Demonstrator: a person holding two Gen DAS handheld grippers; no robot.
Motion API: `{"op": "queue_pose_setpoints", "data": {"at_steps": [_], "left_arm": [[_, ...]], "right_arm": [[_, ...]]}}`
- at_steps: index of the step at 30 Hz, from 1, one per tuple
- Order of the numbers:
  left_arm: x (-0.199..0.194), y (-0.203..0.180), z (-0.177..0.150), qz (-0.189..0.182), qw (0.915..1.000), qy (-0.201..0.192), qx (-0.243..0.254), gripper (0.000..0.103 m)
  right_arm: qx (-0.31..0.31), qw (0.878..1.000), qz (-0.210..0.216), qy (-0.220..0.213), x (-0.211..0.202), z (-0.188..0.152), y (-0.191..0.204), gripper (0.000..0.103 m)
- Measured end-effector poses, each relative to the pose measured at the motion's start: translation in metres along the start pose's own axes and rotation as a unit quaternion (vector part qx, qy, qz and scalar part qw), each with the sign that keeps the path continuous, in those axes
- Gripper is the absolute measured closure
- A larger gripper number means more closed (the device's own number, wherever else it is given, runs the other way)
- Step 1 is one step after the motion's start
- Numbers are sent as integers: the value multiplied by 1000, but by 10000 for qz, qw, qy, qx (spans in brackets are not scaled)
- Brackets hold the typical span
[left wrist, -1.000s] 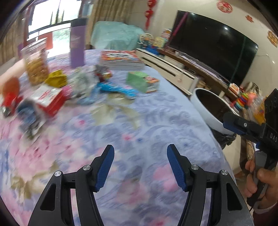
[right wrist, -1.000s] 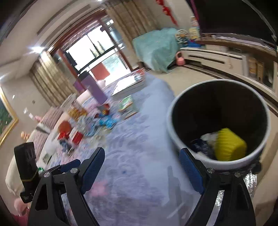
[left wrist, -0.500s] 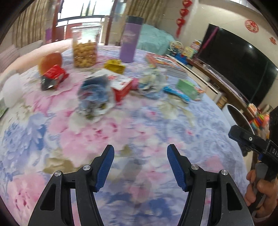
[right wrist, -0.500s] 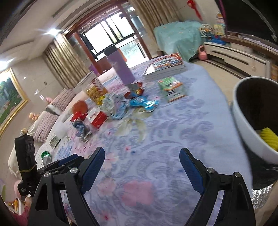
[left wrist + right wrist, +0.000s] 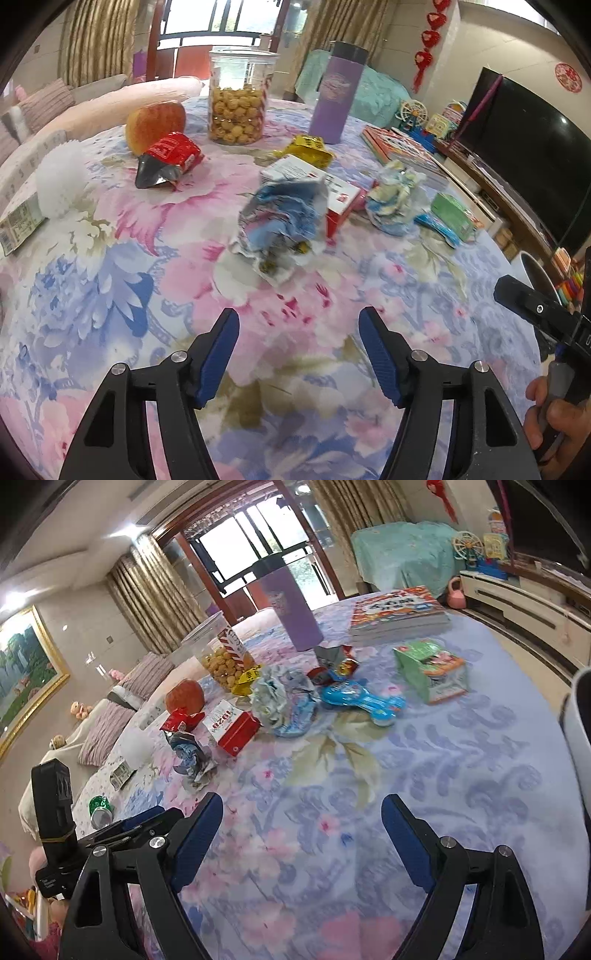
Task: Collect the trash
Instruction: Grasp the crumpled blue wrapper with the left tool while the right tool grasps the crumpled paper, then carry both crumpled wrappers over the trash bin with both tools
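Observation:
My left gripper (image 5: 299, 347) is open and empty above the floral tablecloth, just short of a crumpled blue-and-white wrapper (image 5: 282, 221). My right gripper (image 5: 302, 827) is open and empty over the cloth. In the right wrist view the same wrapper (image 5: 192, 755) lies to the left. More trash lies beyond: a red snack bag (image 5: 170, 157), a yellow wrapper (image 5: 308, 149), a crumpled pale wrapper (image 5: 391, 195), a blue wrapper (image 5: 360, 698). The white bin's rim (image 5: 578, 723) shows at the right edge.
On the table stand a jar of snacks (image 5: 238, 99), a purple bottle (image 5: 338, 99), an apple (image 5: 155, 123), a red-and-white box (image 5: 232, 725), a green box (image 5: 430, 670), stacked books (image 5: 397, 613), a white ball (image 5: 61, 181). A green can (image 5: 99, 806) lies left.
Both grippers swung left, away from the bin and toward the pile of trash. The left gripper has come closer to the crumpled blue-and-white wrapper. Both stayed open.

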State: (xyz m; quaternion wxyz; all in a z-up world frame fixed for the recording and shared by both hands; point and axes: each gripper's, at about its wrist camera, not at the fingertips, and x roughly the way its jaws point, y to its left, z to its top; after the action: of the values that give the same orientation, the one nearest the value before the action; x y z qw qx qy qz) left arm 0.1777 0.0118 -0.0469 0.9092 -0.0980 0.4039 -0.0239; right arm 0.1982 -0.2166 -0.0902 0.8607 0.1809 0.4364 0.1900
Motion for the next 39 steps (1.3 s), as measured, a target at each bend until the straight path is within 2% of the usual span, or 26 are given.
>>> {"op": "queue_pose_setpoints", "data": {"at_steps": [8, 18, 21, 22, 23, 24, 25, 26, 32, 39], "left_arm": [[14, 4, 17, 91, 9999, -63, 27, 32], [46, 8, 41, 157, 9999, -5, 71, 32], [58, 11, 46, 138, 9999, 64, -20, 36], [62, 12, 47, 114, 9999, 71, -16, 45], [65, 12, 47, 99, 9999, 110, -4, 58], [68, 13, 48, 83, 9999, 146, 6, 65], [71, 13, 48, 51, 9999, 162, 14, 80], [71, 13, 47, 21, 9999, 170, 11, 87], [61, 11, 44, -15, 9999, -20, 98, 94], [43, -6, 35, -171, 9995, -133, 245, 96]], "right_arm": [[-57, 9999, 129, -32, 25, 18, 12, 14], [-199, 9995, 209, -96, 68, 51, 20, 15], [-303, 9994, 172, -78, 85, 57, 22, 16], [-316, 9993, 165, -63, 88, 59, 22, 23], [-333, 9993, 152, -21, 94, 60, 22, 37], [-350, 9993, 129, 27, 98, 61, 21, 46], [-362, 9993, 112, 73, 102, 61, 21, 66], [-359, 9992, 126, 104, 104, 61, 20, 78], [-319, 9992, 235, 23, 92, 56, 17, 80], [-99, 9995, 271, -123, 56, 41, 2, 81]]}}
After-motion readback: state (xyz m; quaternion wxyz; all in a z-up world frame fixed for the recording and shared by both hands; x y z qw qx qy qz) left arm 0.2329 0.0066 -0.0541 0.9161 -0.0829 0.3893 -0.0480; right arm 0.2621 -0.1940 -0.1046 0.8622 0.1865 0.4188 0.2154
